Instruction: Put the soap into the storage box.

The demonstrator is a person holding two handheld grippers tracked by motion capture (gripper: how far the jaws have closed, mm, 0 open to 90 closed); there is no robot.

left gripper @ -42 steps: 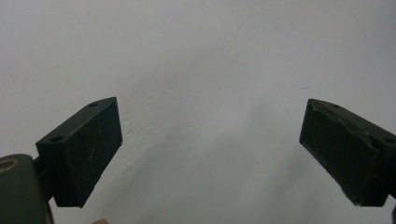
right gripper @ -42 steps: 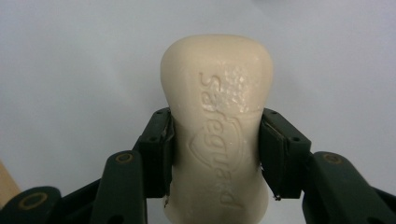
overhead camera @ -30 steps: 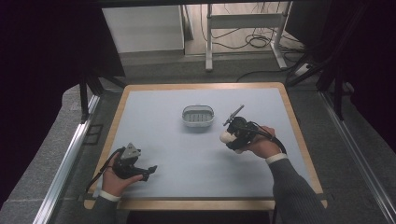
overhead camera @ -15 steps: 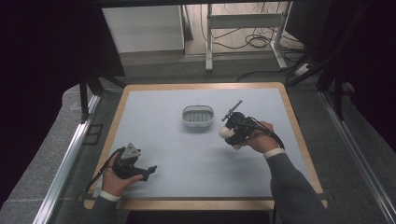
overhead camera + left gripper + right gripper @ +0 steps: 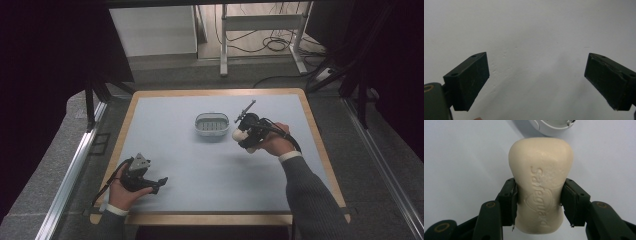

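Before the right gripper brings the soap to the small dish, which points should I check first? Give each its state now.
1. Grip on the soap bar: the right gripper has both jaws pressed on its narrow waist. Ok.
2. Soap off the table: it seems raised in the high view, but no gap shows. Cannot tell.
3. Soap dish: stands apart from the soap, just beyond it; nothing shows inside except its ribs. Ok.
4. Path to the dish: the table between them is bare. Ok.
5. Left gripper: open, holding nothing, low near the front edge, far from the dish. Ok.
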